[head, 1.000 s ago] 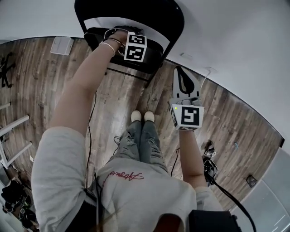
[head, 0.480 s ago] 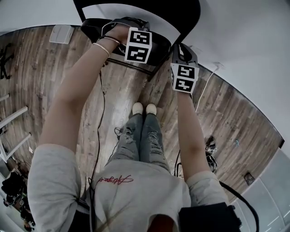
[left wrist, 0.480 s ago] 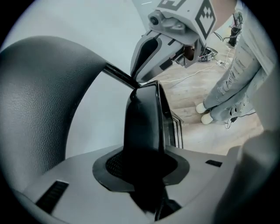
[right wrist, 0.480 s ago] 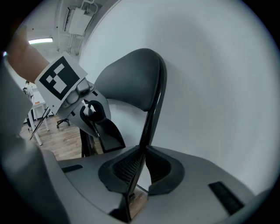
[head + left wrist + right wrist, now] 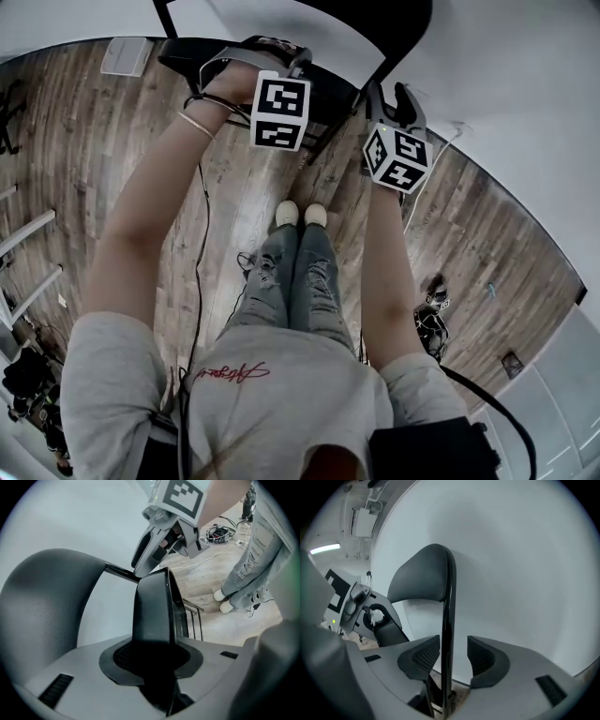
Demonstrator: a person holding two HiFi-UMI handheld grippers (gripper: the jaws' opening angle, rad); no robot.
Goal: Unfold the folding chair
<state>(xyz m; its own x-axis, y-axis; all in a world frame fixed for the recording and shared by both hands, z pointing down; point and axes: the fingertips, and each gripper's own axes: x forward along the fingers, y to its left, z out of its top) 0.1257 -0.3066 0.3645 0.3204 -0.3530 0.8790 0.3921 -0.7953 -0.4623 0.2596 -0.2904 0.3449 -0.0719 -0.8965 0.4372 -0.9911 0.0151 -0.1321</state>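
Up against the white wall [image 5: 506, 84], on the wood floor [image 5: 103, 150], stands the folding chair [image 5: 384, 23]. It is black. It has a round-topped back [image 5: 419, 576], a thick seat [image 5: 152, 606] and a thin shiny frame bar [image 5: 448, 620] going up one side. I cannot tell how far open it is.

A person stands facing it, with both arms stretched out. Torn jeans [image 5: 295, 281] and light shoes [image 5: 302, 214] show below the arms.

The left gripper [image 5: 152, 660] bites the edge of the seat. Its jaws are partly closed and squeeze the seat between them. The right gripper [image 5: 449, 656] is at the chair's side. Its jaws have just swung open and now stand wide. The frame bar runs up between the two pads, nearer one pad, and is not squeezed.

A second ago the right gripper was away from the chair, out over the floor near the shoes, with its jaws together. Now it is at the bar. The left gripper has stayed on the seat all that time.
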